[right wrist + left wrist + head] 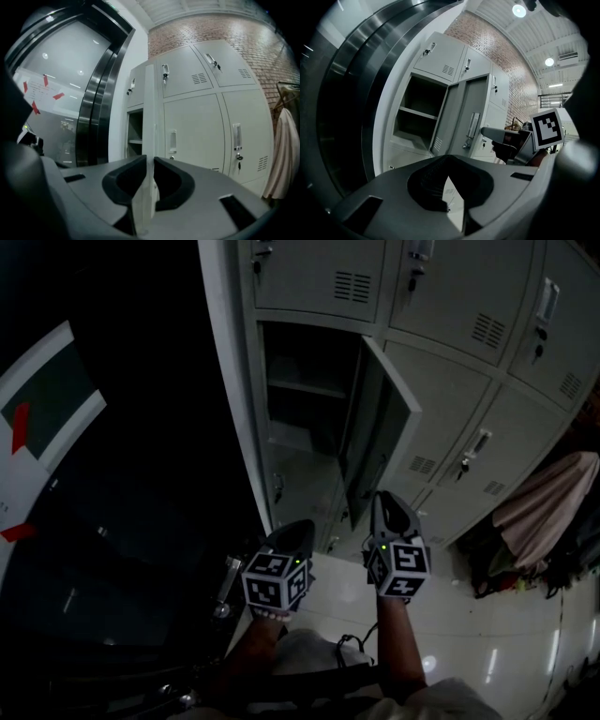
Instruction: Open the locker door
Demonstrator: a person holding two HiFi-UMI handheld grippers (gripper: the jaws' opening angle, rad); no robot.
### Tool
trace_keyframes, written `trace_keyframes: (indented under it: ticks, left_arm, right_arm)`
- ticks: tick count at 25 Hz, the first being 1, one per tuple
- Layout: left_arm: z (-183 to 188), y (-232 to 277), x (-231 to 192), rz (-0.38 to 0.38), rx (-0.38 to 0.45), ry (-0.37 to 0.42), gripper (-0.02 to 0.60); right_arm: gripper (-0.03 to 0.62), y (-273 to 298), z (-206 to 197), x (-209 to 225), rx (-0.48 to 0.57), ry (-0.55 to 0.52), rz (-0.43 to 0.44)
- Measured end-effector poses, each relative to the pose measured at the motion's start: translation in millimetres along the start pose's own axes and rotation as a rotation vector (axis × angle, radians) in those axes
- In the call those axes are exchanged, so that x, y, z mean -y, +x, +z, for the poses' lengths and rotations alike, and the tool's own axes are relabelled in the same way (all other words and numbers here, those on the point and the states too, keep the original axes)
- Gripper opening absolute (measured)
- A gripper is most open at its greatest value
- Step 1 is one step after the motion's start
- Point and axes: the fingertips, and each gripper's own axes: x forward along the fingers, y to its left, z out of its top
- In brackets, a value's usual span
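Note:
The grey locker door (pixel 380 427) stands swung out from its open compartment (pixel 305 399), which has a shelf inside. My right gripper (pixel 389 505) is at the door's free edge. In the right gripper view the door edge (pixel 150 117) runs upright between the two pads, and the right gripper (pixel 151 161) is shut on it. My left gripper (pixel 292 532) hangs lower left of the door, apart from it. In its own view the left gripper (pixel 449 165) is shut with nothing held. That view also shows the door (pixel 461 117) and the right gripper (pixel 490 132) at its edge.
Closed lockers (pixel 450 296) fill the wall above and to the right of the open one. A dark glass door with a metal frame (pixel 112 521) stands at the left. A pale cloth (pixel 544 502) hangs at the right over a glossy floor (pixel 487 615).

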Motion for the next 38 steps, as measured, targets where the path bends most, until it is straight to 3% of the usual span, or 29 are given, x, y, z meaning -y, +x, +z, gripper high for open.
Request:
trace_keyframes:
  ticks: [7, 13, 20, 28, 38]
  left_arm:
    - [0.9, -13.9, -5.6, 0.036, 0.015, -0.009, -0.006]
    - [-20.2, -39.6, -8.0, 0.072, -0.008, -0.030, -0.006]
    - [-16.3, -58.0, -4.5, 0.038, -0.027, 0.003, -0.006]
    - [-0.2, -66.2, -9.9, -0.056, -0.049, 0.040, -0.006]
    - [-10.7, -87.9, -8.0, -0.185, -0.072, 0.038, -0.006]
  right_arm:
    - [0.054, -17.1, 11.7, -36.8, 0.028, -0.024, 0.103]
    - [0.006, -28.6, -23.7, -79.7, -0.019, -0.008, 0.240]
    - [0.006, -39.1, -44.6, -109.1, -0.073, 0.057, 0.297]
    - [0.005, -49.0, -28.8, -127.9, -0.076, 0.094, 0.222]
    - [0.003, -73.2, -30.4, -147.5, -0.099, 0.099, 0.090]
